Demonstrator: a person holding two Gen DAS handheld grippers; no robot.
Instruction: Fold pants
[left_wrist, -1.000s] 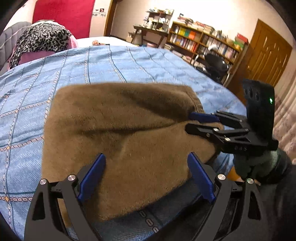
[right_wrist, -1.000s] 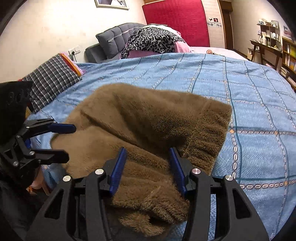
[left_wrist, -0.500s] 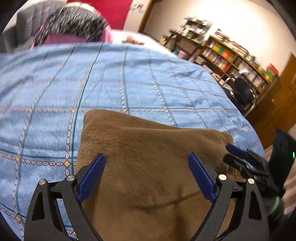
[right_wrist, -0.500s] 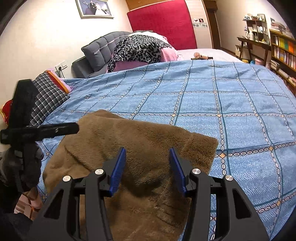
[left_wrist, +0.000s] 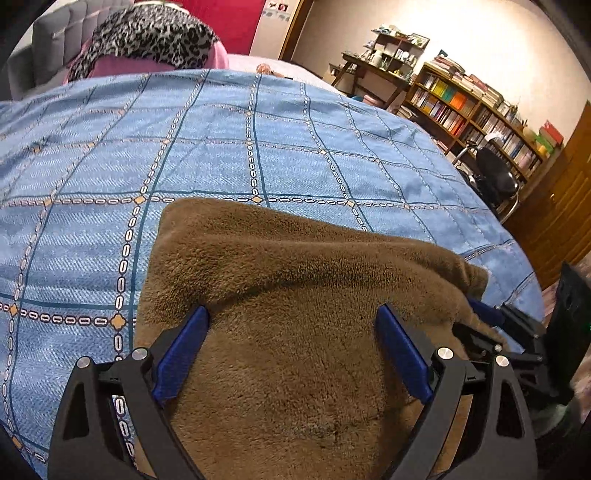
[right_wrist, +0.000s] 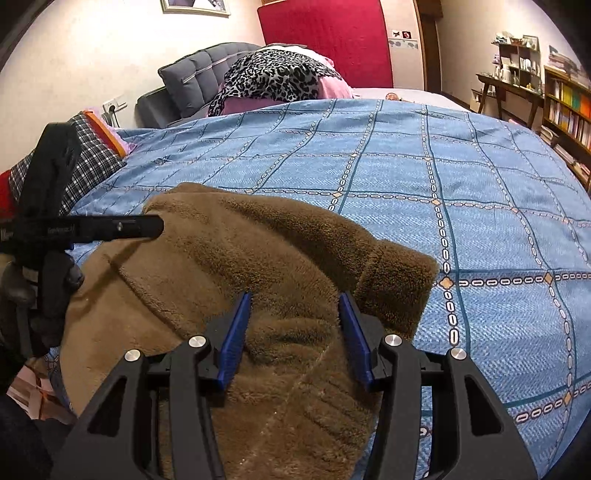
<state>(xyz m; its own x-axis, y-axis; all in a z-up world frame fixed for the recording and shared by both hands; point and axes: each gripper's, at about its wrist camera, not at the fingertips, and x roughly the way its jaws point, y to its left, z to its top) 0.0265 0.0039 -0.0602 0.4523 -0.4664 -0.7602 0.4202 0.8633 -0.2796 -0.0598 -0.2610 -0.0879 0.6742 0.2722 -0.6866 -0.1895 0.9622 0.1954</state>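
Observation:
The brown fleece pants (left_wrist: 295, 295) lie folded on the blue bedspread (left_wrist: 258, 147) near its front edge. My left gripper (left_wrist: 291, 325) is open, its blue pads wide apart just above the pants' left part. My right gripper (right_wrist: 293, 310) is also open, hovering over the ribbed waistband end (right_wrist: 399, 273) of the pants (right_wrist: 240, 258). The right gripper shows at the pants' right edge in the left wrist view (left_wrist: 491, 325). The left gripper shows side-on in the right wrist view (right_wrist: 110, 227), over the pants' left side.
A leopard-print blanket (right_wrist: 273, 77) and a grey headboard (right_wrist: 199, 81) are at the bed's far end. A plaid pillow (right_wrist: 88, 155) lies at the left. Bookshelves (left_wrist: 480, 110), a desk (left_wrist: 373, 70) and a black chair (left_wrist: 495, 177) stand to the right of the bed.
Both grippers have moved forward over the pants and lowered. A second ago the right gripper was at the bunched front edge; now the pants lie flatter and both grippers hover open above them.

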